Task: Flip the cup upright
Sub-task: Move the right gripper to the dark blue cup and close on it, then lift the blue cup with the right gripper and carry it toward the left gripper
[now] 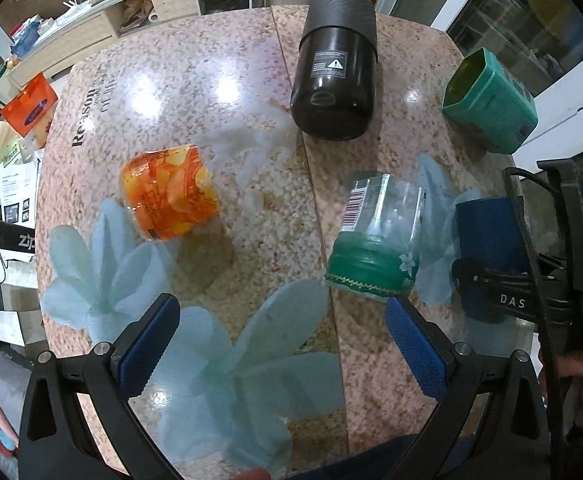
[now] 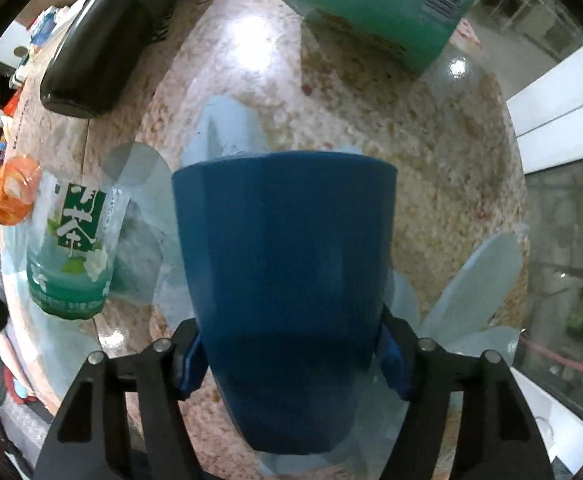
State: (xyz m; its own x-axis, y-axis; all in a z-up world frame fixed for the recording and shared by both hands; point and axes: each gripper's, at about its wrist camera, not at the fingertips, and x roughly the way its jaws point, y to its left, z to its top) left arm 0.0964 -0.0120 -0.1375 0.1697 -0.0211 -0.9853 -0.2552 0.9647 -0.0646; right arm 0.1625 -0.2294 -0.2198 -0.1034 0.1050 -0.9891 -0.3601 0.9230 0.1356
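Observation:
A dark blue plastic cup (image 2: 287,280) fills the right wrist view, held between the fingers of my right gripper (image 2: 291,360), which is shut on its sides. Its wide end points away from the camera, its narrow base toward it. In the left wrist view the same cup (image 1: 487,232) shows at the right edge inside the right gripper (image 1: 531,292), just above the table. My left gripper (image 1: 283,344) is open and empty, hovering over the table near its front.
On the speckled stone table (image 1: 251,128) with pale blue flower prints lie a black tumbler (image 1: 335,68), a green box-shaped cup (image 1: 491,100), an orange patterned glass (image 1: 169,192) and a clear glass with green base (image 1: 375,240). Shelves and clutter stand at the left.

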